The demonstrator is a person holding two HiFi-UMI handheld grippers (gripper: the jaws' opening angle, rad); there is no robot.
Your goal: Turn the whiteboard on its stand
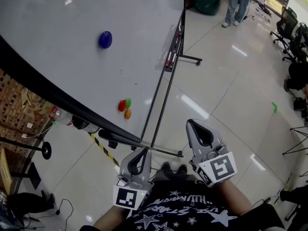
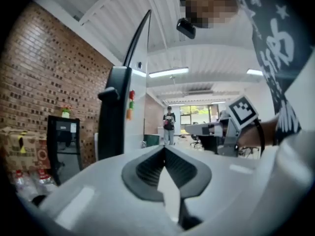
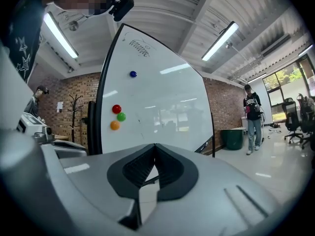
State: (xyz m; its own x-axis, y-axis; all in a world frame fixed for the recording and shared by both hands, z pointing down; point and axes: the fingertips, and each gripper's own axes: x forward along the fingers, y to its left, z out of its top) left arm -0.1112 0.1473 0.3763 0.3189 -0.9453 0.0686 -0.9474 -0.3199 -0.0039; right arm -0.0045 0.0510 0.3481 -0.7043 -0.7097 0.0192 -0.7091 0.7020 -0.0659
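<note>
The big whiteboard (image 1: 62,37) on its black wheeled stand (image 1: 159,105) fills the left of the head view, its face leaning. It carries a blue magnet (image 1: 105,39) and a red, green and orange cluster (image 1: 125,107). Both grippers hang in front of the person's body, short of the board's near corner and touching nothing. My left gripper (image 1: 143,151) is shut and empty; its own view shows the board's black edge (image 2: 116,113) side-on, just left of the jaws (image 2: 164,147). My right gripper (image 1: 191,124) is also shut and empty (image 3: 155,145), facing the board's white face (image 3: 157,97).
A person (image 1: 237,2) stands far off beside a green bin (image 1: 208,3). Office chairs (image 1: 294,30) line the right side. Yellow-black tape (image 1: 103,149) runs across the floor under the board. A round stand base (image 1: 46,150) and cardboard boxes (image 1: 19,110) are at the left.
</note>
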